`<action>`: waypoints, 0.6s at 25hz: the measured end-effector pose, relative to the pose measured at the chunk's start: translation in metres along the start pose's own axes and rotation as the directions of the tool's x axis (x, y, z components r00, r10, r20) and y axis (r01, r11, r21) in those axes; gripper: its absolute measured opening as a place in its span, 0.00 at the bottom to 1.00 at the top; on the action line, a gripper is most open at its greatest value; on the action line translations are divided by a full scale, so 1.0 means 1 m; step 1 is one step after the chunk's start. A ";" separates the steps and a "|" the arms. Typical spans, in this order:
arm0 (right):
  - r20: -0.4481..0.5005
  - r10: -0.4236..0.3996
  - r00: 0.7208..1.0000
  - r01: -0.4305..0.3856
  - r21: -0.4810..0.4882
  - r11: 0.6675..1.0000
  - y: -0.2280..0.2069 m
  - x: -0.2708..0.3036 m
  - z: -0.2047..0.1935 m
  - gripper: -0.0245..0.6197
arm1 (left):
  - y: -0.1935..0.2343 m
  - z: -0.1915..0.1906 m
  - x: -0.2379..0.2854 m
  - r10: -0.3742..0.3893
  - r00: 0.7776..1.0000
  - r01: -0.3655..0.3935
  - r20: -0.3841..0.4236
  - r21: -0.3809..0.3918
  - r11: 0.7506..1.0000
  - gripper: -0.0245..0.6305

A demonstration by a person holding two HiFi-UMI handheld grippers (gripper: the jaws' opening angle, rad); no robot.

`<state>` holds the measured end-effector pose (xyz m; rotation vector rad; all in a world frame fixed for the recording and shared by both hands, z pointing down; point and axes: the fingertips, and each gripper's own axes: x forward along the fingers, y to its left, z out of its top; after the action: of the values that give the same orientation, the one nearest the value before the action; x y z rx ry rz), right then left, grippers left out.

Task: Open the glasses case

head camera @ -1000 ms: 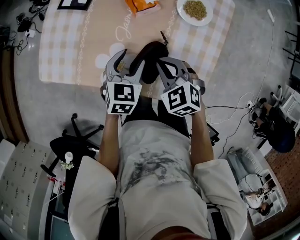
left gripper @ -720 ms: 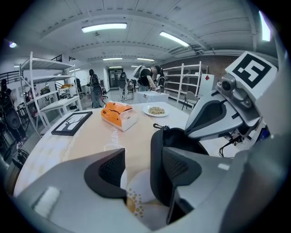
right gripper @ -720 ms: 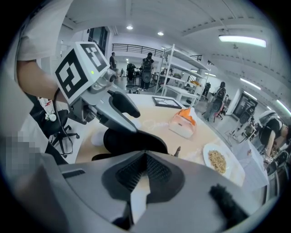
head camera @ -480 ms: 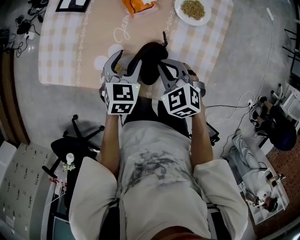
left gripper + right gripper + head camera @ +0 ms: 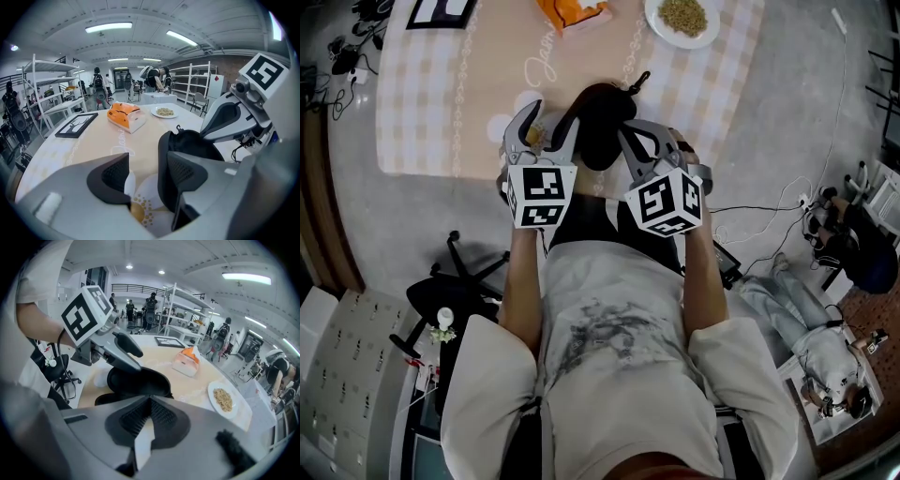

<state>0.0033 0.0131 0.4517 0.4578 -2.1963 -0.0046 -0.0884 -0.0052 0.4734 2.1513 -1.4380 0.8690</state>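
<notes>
The glasses case [image 5: 600, 117] is black. The bench [image 5: 422, 112] shows beige and white checks around a plain beige middle. The pouch [image 5: 572, 11] is orange and the plate [image 5: 656, 30] white.

Black glasses case [image 5: 598, 120] (zippered), hinged open

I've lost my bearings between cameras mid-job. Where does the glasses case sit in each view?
Head view: glasses case, black, upper centre.
Left gripper view: glasses case right of centre, just past the right-hand jaw.
Right gripper view: glasses case near centre, just beyond the jaws.
Shared landmark: the plate of food, farther along the table than the case in all three.
</notes>
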 end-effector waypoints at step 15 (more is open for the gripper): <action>-0.126 0.009 0.992 -0.007 0.014 1.000 0.006 0.006 -0.035 0.06 | 0.012 -0.014 0.017 0.048 0.997 -0.047 -0.054 0.015 0.999 0.34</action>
<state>0.0245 0.0222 0.4792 0.4451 -2.0749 0.0425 -0.0982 -0.0124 0.4951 2.0945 -1.4662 0.9492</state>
